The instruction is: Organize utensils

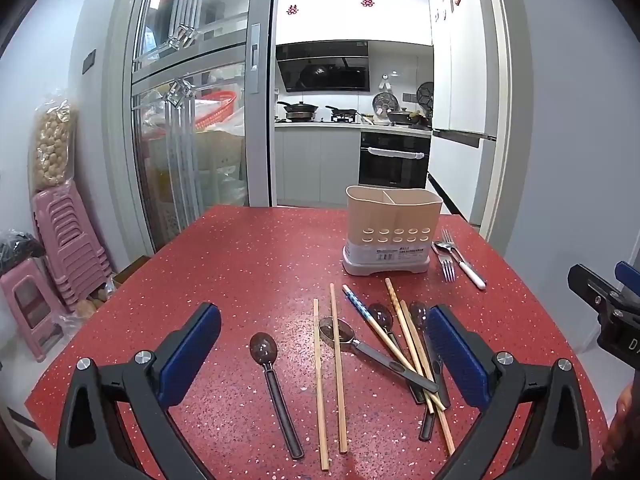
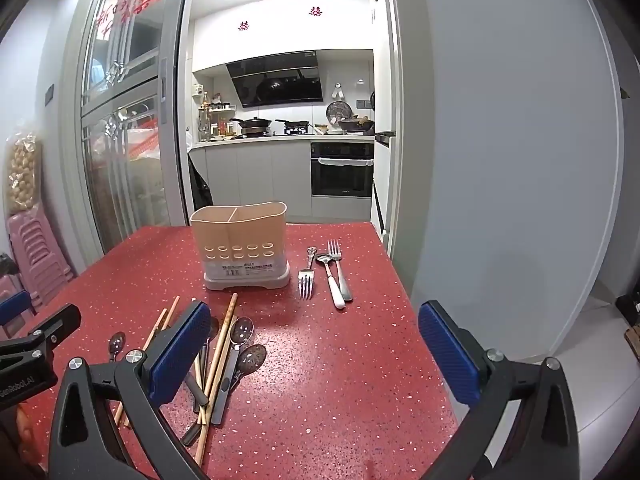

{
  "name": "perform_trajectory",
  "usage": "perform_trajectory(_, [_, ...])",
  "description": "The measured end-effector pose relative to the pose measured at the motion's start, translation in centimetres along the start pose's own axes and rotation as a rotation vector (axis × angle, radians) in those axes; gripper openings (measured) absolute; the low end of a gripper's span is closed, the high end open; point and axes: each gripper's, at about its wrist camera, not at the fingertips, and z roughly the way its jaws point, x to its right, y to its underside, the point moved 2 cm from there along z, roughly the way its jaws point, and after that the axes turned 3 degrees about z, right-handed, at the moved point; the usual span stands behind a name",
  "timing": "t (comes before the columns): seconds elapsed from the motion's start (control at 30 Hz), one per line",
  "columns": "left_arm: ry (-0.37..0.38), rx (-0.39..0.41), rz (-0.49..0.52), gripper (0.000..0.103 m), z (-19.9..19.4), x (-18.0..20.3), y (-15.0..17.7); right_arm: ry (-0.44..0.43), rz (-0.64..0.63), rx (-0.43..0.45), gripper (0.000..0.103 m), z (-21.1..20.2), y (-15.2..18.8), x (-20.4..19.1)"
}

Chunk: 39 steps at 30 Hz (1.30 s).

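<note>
Both claws hover above the near part of the red speckled desk, each spread wide with nothing between its blue pads. The left claw sits over a scatter of utensils near the near edge; the right claw is over bare desk toward the right edge, and its black body shows at the right margin of the left wrist view.

A beige utensil holder stands upright toward the far edge, divided into two compartments that show nothing inside. Just beside it, toward the far right corner, lie two forks and a steel spoon, one of them with a white handle.

In front of the holder lies the loose pile: a dark spoon lying alone nearest the left edge, a pair of wooden chopsticks side by side, a metal scoop with a grey handle, a blue-patterned chopstick, and more chopsticks crossing over two further dark spoons.
</note>
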Motion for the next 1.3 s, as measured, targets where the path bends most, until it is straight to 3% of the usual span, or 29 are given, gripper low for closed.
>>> perform_trajectory(1.3, [0.004, 0.000, 0.006, 0.103, 0.15, 0.36, -0.21, 0.000, -0.005, 0.016, 0.103, -0.24, 0.08, -0.18])
